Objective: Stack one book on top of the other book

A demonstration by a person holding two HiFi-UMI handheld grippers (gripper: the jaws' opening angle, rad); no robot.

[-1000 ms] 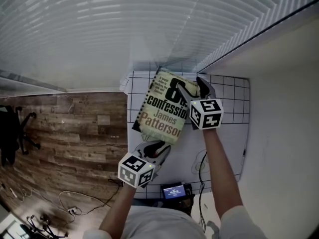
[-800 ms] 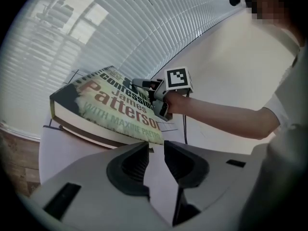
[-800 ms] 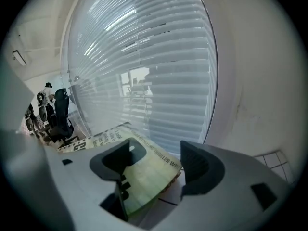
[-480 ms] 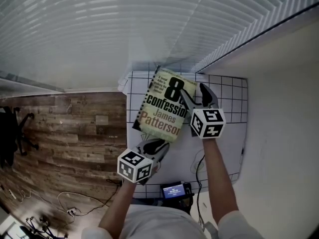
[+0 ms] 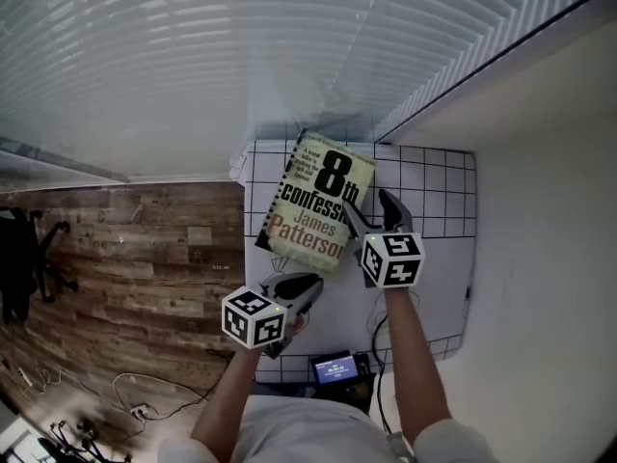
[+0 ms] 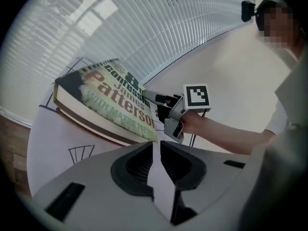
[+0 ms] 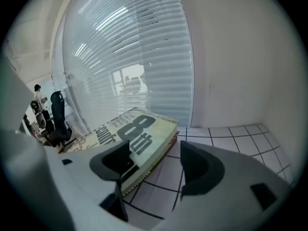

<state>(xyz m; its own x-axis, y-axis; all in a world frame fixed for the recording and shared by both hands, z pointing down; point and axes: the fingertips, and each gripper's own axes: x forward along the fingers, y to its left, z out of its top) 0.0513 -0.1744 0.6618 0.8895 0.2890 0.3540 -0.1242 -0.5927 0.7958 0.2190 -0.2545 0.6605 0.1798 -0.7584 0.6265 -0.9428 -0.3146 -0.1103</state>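
Since the green book point(image 5: 318, 210) already lies flat on the dark book point(image 5: 262, 243) on the worktop point(image 5: 434, 191), I judge the stacking done. My right tool point(image 5: 371, 210) stands open and empty beside it. My left tool point(image 5: 305, 285) has just been closing on nothing, its jaws nearly together. What remains, I think, is drawing both clear.

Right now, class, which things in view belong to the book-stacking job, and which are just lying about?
Job in hand: top book; lower book under it; left gripper, nothing between its jaws, which have just been closing; right gripper, open; grid mat.
Lying about: small screen device; cables and office chair on the wood floor.
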